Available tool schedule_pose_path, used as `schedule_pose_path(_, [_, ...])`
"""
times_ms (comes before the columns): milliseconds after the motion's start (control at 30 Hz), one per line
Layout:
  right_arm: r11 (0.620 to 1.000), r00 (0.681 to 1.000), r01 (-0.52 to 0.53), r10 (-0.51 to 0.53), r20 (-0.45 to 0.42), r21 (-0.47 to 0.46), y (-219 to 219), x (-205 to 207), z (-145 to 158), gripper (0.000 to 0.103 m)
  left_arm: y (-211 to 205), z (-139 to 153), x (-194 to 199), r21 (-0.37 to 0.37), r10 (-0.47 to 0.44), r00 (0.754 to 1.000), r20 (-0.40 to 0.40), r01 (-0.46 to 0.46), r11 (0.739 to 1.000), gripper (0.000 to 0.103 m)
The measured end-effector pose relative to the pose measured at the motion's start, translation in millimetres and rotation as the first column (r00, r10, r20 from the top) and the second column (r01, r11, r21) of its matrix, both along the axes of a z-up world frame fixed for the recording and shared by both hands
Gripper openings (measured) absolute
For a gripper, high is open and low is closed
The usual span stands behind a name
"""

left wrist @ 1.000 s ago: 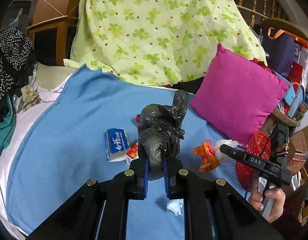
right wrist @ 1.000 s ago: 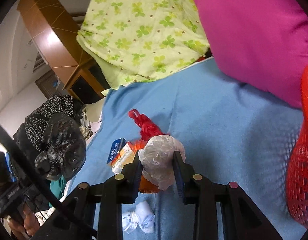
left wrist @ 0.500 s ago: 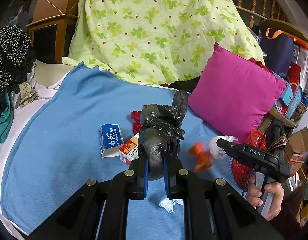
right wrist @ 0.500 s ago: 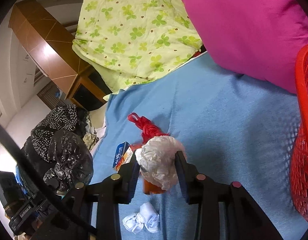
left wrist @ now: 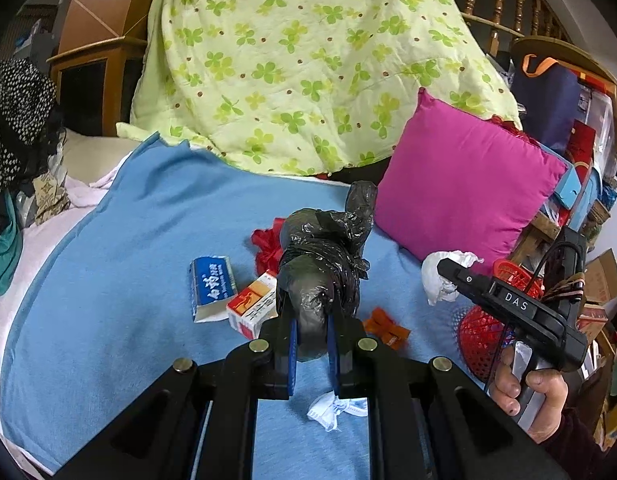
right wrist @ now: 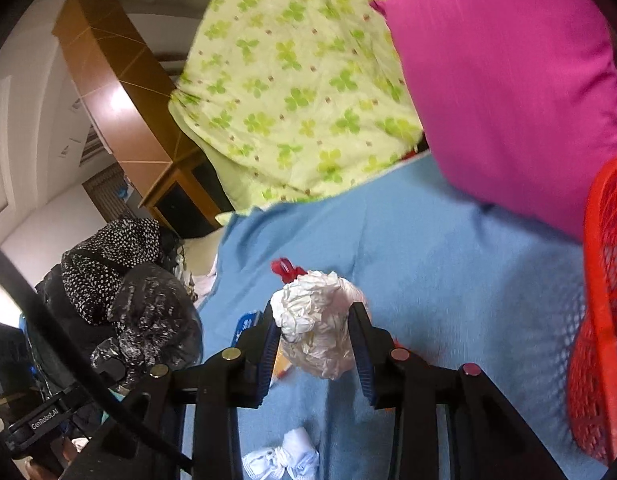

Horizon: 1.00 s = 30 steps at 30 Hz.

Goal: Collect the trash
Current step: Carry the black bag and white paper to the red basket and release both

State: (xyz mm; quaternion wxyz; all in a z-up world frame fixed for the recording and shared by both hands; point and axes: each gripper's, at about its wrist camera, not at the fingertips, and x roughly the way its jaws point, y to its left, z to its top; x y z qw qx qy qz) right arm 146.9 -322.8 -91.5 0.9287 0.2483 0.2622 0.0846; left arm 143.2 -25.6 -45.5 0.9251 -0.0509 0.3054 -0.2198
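- lying at the far left of the left wrist view, a spotted cloth (left wrist: 16, 120) sits on a heap of clothes beside the blue blanket (left wrist: 140, 240) on the bed.
- a blue pack (left wrist: 212, 286) and a white-and-orange box (left wrist: 254, 306) rest on the blanket, touching each other.
- the left gripper (left wrist: 310, 334) is clamped on a black bag (left wrist: 322, 264), knotted, with its twisted end pointing up; a red scrap (left wrist: 268, 246) lies on the blanket behind the bag.
- a crumpled mask (left wrist: 336, 408) lies on the blanket under the left gripper.
- an orange wrapper (left wrist: 386, 328) lies just right of the bag, on the blanket.
- behind all this, a green clover quilt (left wrist: 308, 60) is piled up, and a pink pillow (left wrist: 464, 196) leans to its right.
- the right gripper (right wrist: 316, 340) is closed on a crumpled white wad (right wrist: 316, 332), held above the blanket; in the left wrist view the wad (left wrist: 442, 276) shows at the tip of that gripper, in front of the pillow.
- the right hand (left wrist: 528, 396) wraps the handle of the right gripper.
- a red mesh basket (right wrist: 604, 320) stands at the far right edge of the bed, close beside the wad.
- in the right wrist view the black bag (right wrist: 156, 320) shows at the left, raised off the bed.
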Motion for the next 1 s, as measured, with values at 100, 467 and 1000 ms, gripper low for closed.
schedule_pose_path(100, [1.0,0.999,0.01,-0.009,0.041,-0.017,0.8,-9.0,11.9,0.037,-9.3,8.5,-5.2,0.014,-0.013,1.0,0.027,0.013,1.0,0.014])
schedule_pose_path(467, [0.997,0.981,0.075,-0.072,0.182,-0.013,-23.2,-58.3,48.7,0.037,-58.3,38.1,-29.3,0.104,-0.056,0.991,0.123,0.043,0.994,0.014])
schedule_pose_path(1000, [0.961,0.921,0.271,-0.276,0.276,0.058,-97.1,-127.3,66.0,0.037,-142.5,60.3,-56.2,0.183,-0.2,0.962,0.185,0.166,0.969,0.014])
